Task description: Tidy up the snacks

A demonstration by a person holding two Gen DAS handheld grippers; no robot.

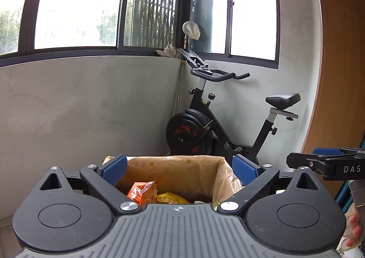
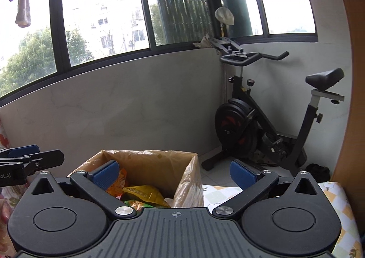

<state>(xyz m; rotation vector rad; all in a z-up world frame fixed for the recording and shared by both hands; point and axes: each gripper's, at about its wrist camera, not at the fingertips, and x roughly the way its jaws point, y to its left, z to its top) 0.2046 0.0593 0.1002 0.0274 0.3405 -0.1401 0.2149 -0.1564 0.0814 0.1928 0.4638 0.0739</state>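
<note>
A brown box [image 1: 175, 166] lined with clear plastic holds an orange snack packet [image 1: 143, 192] and a yellow snack packet [image 1: 171, 197]. An exercise bike [image 1: 219, 125] stands far right against the wall. The left gripper [image 1: 180, 168] and right gripper [image 2: 173, 174] hover wide apart, empty, with the box just beyond and below them.

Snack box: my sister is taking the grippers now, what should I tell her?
Left gripper: open, empty, held over the snack box.
Right gripper: open, empty, just right of the left one, also over the box.
In the box: an orange packet and a yellow packet, plus something green underneath that is hard to make out.
Done: those snacks are in the box.
Left: cannot tell; no loose snacks show on the patterned tablecloth in either view.
</note>
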